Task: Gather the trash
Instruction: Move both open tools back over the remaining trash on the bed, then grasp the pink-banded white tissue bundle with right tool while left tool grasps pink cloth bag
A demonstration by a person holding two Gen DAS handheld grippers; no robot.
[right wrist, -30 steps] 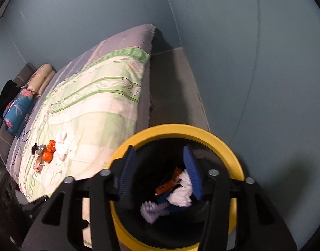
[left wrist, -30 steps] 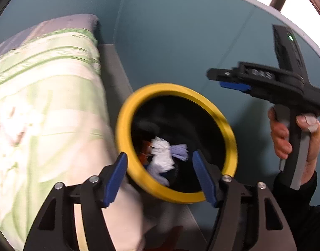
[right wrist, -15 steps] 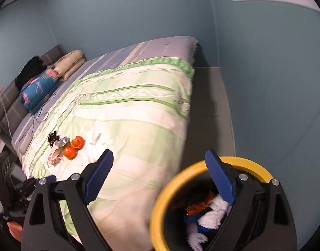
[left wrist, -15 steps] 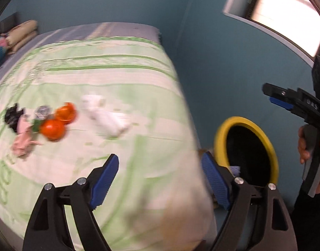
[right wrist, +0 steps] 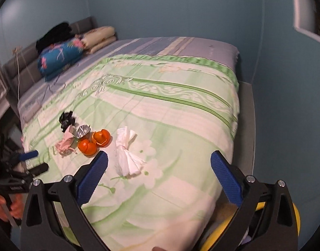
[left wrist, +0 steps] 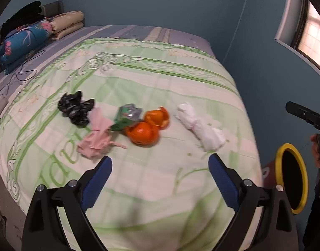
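Trash lies in a row on the green bedspread (left wrist: 151,188): a black crumpled bag (left wrist: 75,107), a pink rag (left wrist: 97,133), a silver-green wrapper (left wrist: 128,114), orange peels (left wrist: 148,128) and a white tissue wad (left wrist: 200,128). The same trash shows in the right wrist view, with the orange peels (right wrist: 94,142) and the tissue wad (right wrist: 127,153). My left gripper (left wrist: 160,177) is open and empty above the bed's near edge. My right gripper (right wrist: 159,172) is open and empty. The yellow-rimmed bin (left wrist: 291,175) stands right of the bed; its rim also shows in the right wrist view (right wrist: 296,223).
Folded blankets and pillows (left wrist: 28,39) lie at the head of the bed, with a cable (left wrist: 24,73) on the sheet. Teal walls (left wrist: 160,2) close in behind and to the right. A window (left wrist: 314,37) is at the upper right.
Both grippers swung away from the bin's opening and up toward the bed. The trash on the bedspread came into the centre of both views. Both grippers opened wider.
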